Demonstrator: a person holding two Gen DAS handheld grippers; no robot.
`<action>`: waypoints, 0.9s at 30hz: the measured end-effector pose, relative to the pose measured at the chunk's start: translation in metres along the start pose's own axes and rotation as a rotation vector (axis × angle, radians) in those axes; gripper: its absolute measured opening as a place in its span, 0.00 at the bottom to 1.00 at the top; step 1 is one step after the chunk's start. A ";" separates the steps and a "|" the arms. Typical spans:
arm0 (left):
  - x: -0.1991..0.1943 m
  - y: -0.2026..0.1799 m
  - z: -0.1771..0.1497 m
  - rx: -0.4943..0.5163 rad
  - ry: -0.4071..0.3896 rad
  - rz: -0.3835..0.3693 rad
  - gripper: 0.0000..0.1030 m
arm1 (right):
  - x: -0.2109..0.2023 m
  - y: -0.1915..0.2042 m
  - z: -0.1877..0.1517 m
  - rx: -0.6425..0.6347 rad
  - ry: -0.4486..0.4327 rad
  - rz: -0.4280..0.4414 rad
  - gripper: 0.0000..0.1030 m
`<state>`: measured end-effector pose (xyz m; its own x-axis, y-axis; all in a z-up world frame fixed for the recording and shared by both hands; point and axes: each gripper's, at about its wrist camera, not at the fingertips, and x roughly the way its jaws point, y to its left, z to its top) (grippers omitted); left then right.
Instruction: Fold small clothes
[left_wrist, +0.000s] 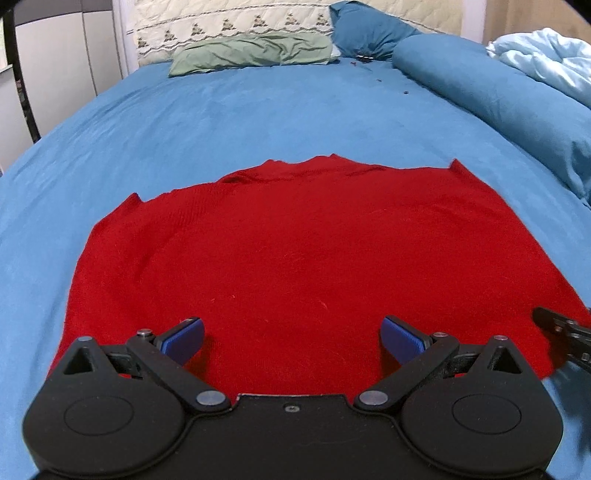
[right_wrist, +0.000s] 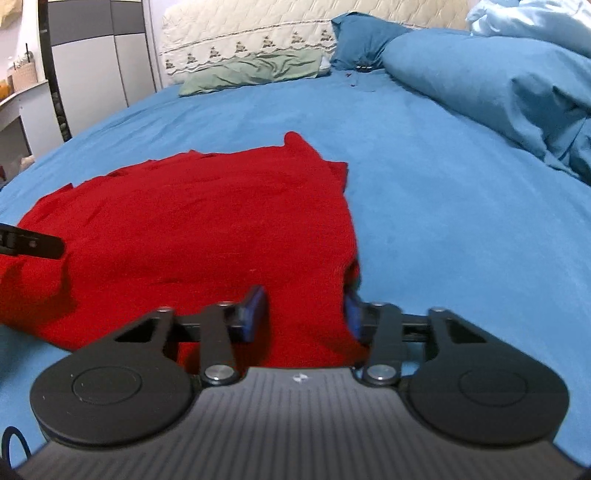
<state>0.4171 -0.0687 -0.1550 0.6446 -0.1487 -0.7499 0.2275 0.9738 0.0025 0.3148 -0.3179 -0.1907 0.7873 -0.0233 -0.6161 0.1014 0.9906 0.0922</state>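
Observation:
A red knit sweater (left_wrist: 295, 243) lies flat on the blue bed sheet (left_wrist: 258, 118), its near hem under both grippers. My left gripper (left_wrist: 291, 338) is wide open over the hem's middle, its blue pads (left_wrist: 184, 338) just above the cloth. In the right wrist view the sweater (right_wrist: 207, 221) fills the left half. My right gripper (right_wrist: 303, 314) is partly open around the sweater's near right corner; the fabric runs between the pads (right_wrist: 255, 314). The right gripper's tip also shows in the left wrist view (left_wrist: 561, 332), and the left gripper's tip shows in the right wrist view (right_wrist: 33, 245).
A green pillow (left_wrist: 255, 51) and a cream quilted headboard (left_wrist: 229, 18) stand at the far end. A blue bolster and duvet (left_wrist: 498, 96) pile along the right side. A grey wardrobe (right_wrist: 96, 55) stands left of the bed.

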 end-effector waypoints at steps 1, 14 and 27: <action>0.004 0.000 0.002 -0.007 0.004 0.006 1.00 | 0.001 -0.002 0.002 0.010 0.009 0.008 0.43; 0.046 0.006 0.028 -0.065 0.170 0.034 1.00 | -0.014 -0.006 0.060 0.279 0.090 0.112 0.26; -0.063 0.157 -0.029 -0.205 0.041 0.036 0.98 | 0.007 0.233 0.130 -0.067 0.097 0.709 0.25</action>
<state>0.3906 0.0989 -0.1267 0.6184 -0.1104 -0.7781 0.0490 0.9936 -0.1020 0.4232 -0.1050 -0.0721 0.5918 0.6377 -0.4930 -0.4541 0.7691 0.4498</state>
